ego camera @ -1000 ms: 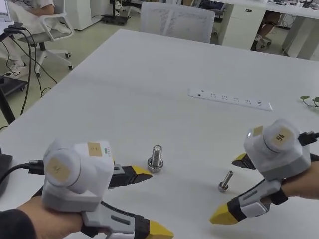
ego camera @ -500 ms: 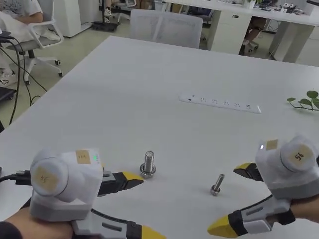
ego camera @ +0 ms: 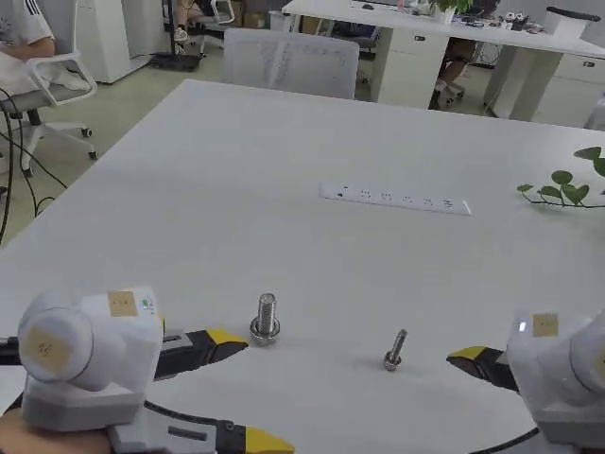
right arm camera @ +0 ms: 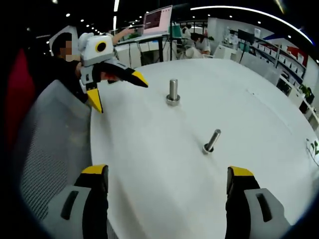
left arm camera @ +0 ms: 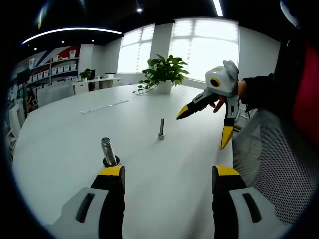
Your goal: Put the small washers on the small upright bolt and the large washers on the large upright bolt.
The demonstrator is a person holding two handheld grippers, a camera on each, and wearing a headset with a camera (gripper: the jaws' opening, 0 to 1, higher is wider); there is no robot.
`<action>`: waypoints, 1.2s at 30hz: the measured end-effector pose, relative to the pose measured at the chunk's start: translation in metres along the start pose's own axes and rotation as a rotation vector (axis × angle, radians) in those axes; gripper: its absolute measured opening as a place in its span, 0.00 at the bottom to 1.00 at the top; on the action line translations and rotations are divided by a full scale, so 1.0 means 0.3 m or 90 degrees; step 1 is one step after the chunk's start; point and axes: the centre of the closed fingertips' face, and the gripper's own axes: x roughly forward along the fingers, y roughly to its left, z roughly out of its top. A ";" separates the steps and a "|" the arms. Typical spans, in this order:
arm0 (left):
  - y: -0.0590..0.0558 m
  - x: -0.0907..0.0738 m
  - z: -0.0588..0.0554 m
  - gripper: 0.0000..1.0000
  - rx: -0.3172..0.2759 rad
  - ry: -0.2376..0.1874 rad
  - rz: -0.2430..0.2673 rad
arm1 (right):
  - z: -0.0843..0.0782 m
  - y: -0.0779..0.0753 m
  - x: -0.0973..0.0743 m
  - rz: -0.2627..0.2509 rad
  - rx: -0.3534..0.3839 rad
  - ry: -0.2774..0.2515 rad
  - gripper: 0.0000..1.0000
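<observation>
Table [ego camera: 284, 189]: plain white, no pattern. Large bolt [ego camera: 266, 319] and small bolt [ego camera: 394, 350]: bare silver-grey metal. Left gripper [left arm camera: 169, 172] and right gripper [right arm camera: 167, 172]: pale grey-white bodies, black jaws, yellow tips. Power strip [ego camera: 394, 200], far: white. Plant [ego camera: 562, 184], far right: green leaves. Chair [ego camera: 288, 61], far edge: light grey mesh.

My left gripper [ego camera: 255, 392]: white-grey body w/ rounded cap, black jaws, yellow tips. Tan square sticker [ego camera: 122, 303] on top, green light [ego camera: 148, 305] beside it. My right gripper [left arm camera: 201, 132]: same build & colours, w/ a second tan label [ego camera: 544, 324] and a small white light [ego camera: 522, 327]. Black sleeve [left arm camera: 256, 89] on the arm behind it.
</observation>
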 end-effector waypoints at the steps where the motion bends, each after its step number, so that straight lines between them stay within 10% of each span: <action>1: 0.001 -0.004 -0.002 0.71 0.000 0.000 0.002 | 0.007 0.003 -0.005 -0.002 0.006 -0.010 1.00; 36: -0.043 -0.066 -0.084 0.71 -0.034 0.021 0.018 | -0.009 0.029 0.004 -0.015 0.055 -0.060 0.97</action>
